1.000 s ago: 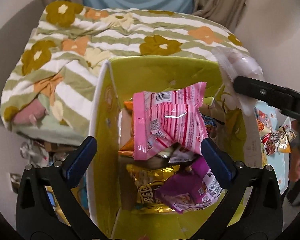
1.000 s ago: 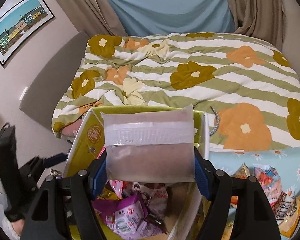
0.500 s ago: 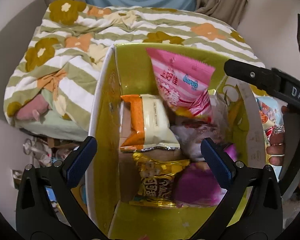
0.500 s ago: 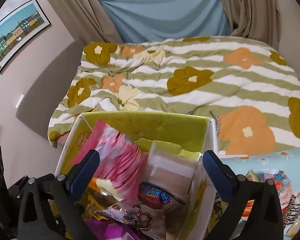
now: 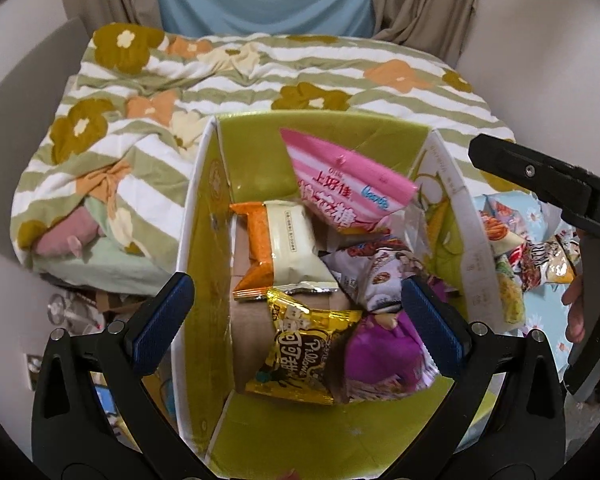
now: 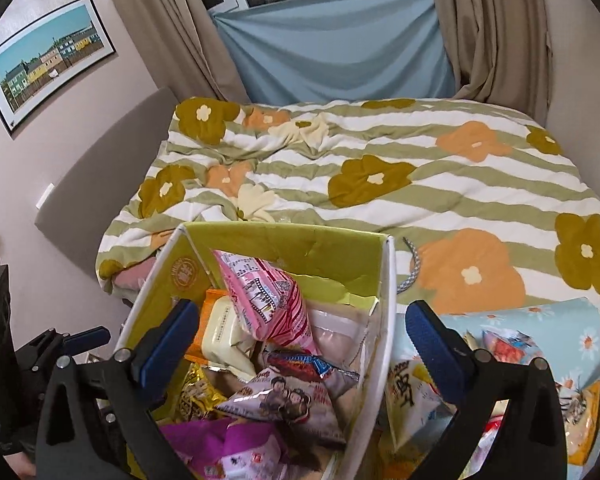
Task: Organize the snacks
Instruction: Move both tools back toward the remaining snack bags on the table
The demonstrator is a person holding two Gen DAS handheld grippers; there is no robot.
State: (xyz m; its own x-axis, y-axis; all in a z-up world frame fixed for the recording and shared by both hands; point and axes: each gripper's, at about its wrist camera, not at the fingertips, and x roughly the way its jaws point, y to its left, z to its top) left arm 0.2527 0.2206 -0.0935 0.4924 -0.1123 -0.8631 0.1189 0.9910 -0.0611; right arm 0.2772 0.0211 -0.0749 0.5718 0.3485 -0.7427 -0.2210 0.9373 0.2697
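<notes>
The bed (image 6: 380,184) fills the top of both views; the green box (image 5: 320,136) sits low in the middle, full of snacks (image 5: 300,352); more packs (image 6: 412,396) lie at lower right. Both the left hand-held gripper (image 5: 296,316) and the right hand-held gripper (image 6: 300,344) stand wide open and empty; the right one's jaws have just been opening. Next, lift clear of the box, then pick one loose pack by its edge.

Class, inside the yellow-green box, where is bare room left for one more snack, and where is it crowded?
Bare cardboard floor shows in the box along its left wall, beside the orange-and-cream packet. The back wall behind the pink bag is bare too. The right and front are piled with packets.
</notes>
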